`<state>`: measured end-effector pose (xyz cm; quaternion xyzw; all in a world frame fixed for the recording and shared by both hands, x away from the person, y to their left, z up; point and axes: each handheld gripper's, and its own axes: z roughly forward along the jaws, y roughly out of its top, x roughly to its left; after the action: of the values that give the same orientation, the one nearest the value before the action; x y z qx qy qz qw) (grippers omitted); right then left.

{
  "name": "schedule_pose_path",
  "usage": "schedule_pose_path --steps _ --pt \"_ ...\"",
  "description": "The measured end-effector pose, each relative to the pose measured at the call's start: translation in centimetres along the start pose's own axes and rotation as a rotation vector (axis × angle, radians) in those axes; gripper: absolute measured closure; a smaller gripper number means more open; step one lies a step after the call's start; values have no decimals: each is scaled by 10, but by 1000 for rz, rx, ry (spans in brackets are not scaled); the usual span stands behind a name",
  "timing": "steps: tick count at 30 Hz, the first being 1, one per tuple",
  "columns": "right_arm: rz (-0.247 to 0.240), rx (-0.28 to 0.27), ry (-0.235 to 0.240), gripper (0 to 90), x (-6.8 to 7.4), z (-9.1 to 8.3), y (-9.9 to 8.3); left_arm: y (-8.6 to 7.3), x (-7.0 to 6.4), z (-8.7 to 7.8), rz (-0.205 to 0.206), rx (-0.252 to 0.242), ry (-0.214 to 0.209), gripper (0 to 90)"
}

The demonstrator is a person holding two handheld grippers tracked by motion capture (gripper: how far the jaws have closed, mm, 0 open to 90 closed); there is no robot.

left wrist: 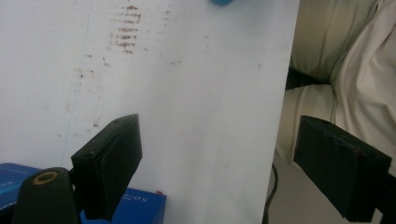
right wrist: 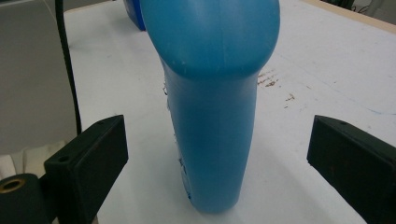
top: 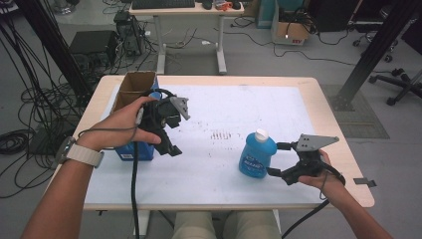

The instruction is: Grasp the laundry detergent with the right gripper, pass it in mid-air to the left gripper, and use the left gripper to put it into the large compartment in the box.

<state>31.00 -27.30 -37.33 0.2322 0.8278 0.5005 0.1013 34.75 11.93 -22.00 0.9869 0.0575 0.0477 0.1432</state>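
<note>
High view: blue bottle (top: 257, 155) w/ white cap stands upright on the white mat (top: 234, 107) covering the table (top: 326, 94), right of centre & toward the near edge; right gripper (top: 276, 159) sits just beside it on its right, jaws spread wide, one jaw tip behind the bottle & one in front, neither seen touching it; person's right hand (top: 318, 172) wraps the handle, grey plate on top, cable trailing off the near edge.

Right gripper view: bottle stands between the two black jaws, clear gap of mat on both sides; label edge on its left face too blurred to read; brown specks on the mat behind.

Left gripper (top: 169, 144) hangs over the mat's left part, well apart from the bottle, angled down; left hand (top: 127, 124) grips it, watch on that wrist; jaws spread, nothing between them. Left gripper view: jaws wide apart over bare mat & its near edge, w/ a blue box (left wrist: 140, 207) corner at the bottom.

Blue box lies under the left hand in the high view; open cardboard box (top: 135, 84) stands just behind it at the table's far-left corner.
</note>
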Motion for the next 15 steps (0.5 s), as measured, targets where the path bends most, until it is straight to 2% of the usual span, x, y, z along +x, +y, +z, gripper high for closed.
schedule_pose_path --steps 15 --pt "2 0 -1 50 0 0 0 -1 0 0 -3 -3 1 155"
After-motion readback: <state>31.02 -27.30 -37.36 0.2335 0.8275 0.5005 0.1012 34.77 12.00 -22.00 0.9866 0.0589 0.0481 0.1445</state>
